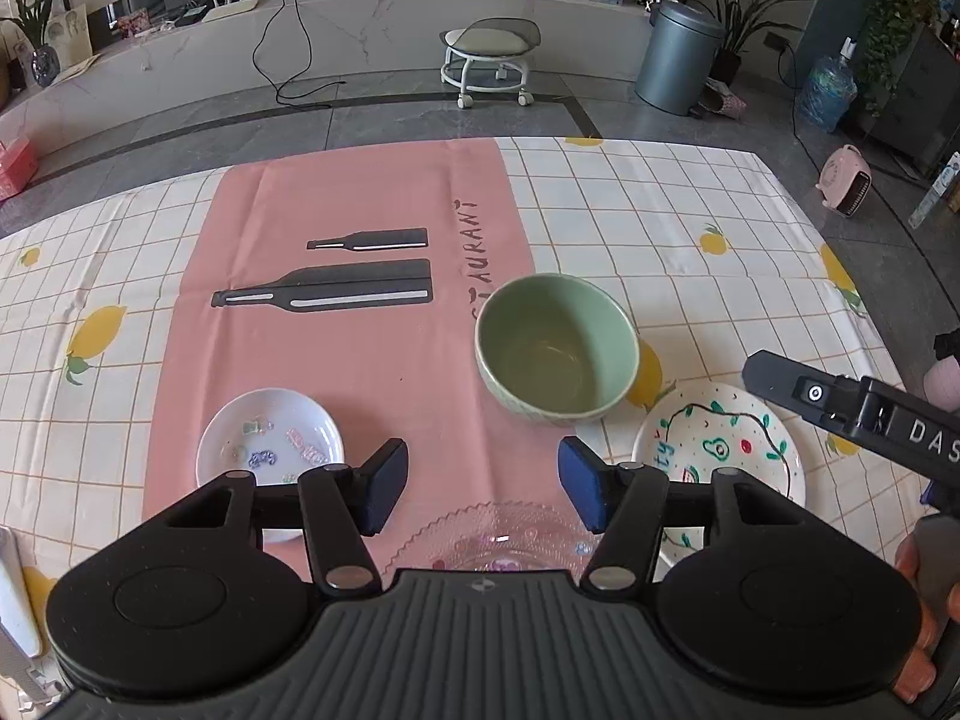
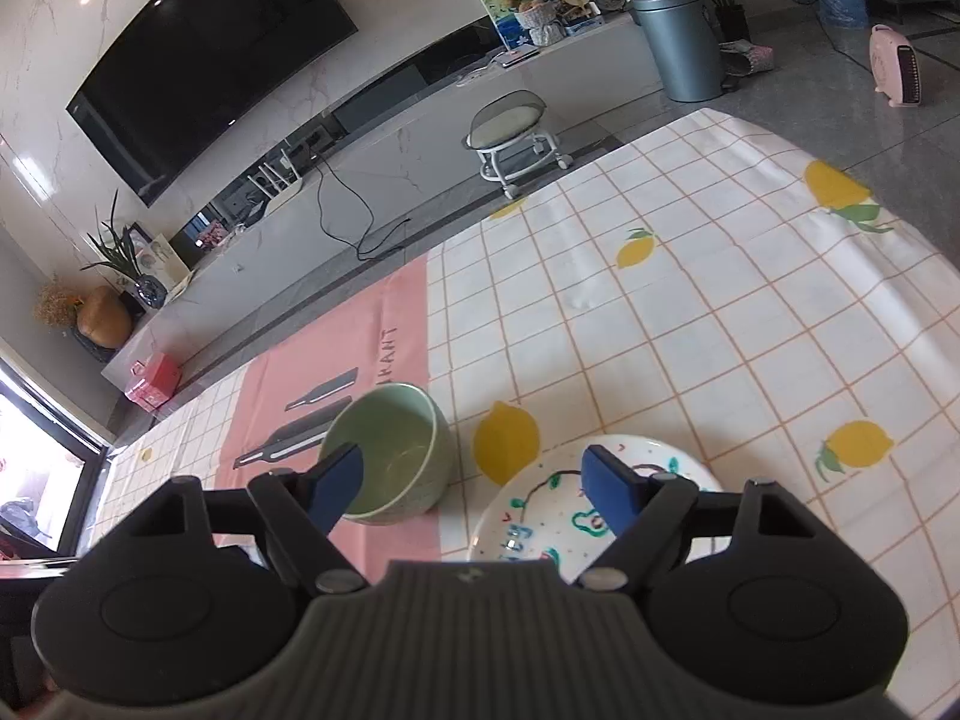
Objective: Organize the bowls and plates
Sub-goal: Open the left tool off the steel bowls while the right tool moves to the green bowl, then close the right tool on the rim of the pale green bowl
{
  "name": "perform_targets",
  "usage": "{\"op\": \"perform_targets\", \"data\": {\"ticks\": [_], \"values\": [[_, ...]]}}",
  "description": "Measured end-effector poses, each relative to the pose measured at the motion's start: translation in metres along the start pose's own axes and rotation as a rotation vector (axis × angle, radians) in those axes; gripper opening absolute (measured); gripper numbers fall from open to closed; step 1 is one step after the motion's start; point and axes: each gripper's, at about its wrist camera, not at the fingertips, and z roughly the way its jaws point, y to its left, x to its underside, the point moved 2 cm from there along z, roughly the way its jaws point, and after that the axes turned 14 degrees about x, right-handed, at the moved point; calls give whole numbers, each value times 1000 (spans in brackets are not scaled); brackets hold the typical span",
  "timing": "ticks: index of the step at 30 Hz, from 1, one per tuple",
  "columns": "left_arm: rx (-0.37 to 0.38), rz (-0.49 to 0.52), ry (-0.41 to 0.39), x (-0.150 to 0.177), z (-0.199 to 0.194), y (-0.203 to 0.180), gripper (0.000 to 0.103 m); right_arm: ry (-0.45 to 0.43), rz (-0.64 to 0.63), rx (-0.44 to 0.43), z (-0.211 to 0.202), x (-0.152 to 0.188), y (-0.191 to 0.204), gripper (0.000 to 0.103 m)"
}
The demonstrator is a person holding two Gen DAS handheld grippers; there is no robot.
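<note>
On the desk (image 1: 660, 210), left to right: a small white dish (image 1: 270, 438), upright on the pink mat (image 1: 360, 324); my left claw (image 1: 483, 480), spread with nothing between its pads, over a clear glass plate (image 1: 498, 531); the green bowl (image 1: 557, 348), mouth up; the painted plate (image 1: 720, 444), flat; my right claw (image 2: 474, 480), wide apart and holding nothing, above bowl and plate. All round, no long axis.

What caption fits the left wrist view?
Open left gripper above a clear glass plate, near a green bowl and painted plate.
</note>
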Motion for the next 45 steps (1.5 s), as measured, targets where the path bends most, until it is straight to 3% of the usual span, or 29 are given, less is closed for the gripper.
{"op": "perform_targets", "data": {"ticks": [4,10,17,27,34,40,45], "values": [[1,-7,-9,-8,15,5,68,-11,-42,-43,19,4,20,80],[-5,-58,50,-13,39,19,68,72,-70,29,50,13,27,80],[57,-147,55,-14,56,34,71,76,-35,-3,60,7,23,78],[62,-192,54,-19,72,38,66,100,-53,-10,79,5,36,55],[130,-301,51,-18,83,48,45,131,-85,-5,94,6,38,32],[99,-279,52,-16,89,45,45,151,-107,-14,102,6,45,27],[89,-309,75,-10,99,49,42,196,-52,-50,113,6,38,27]]}}
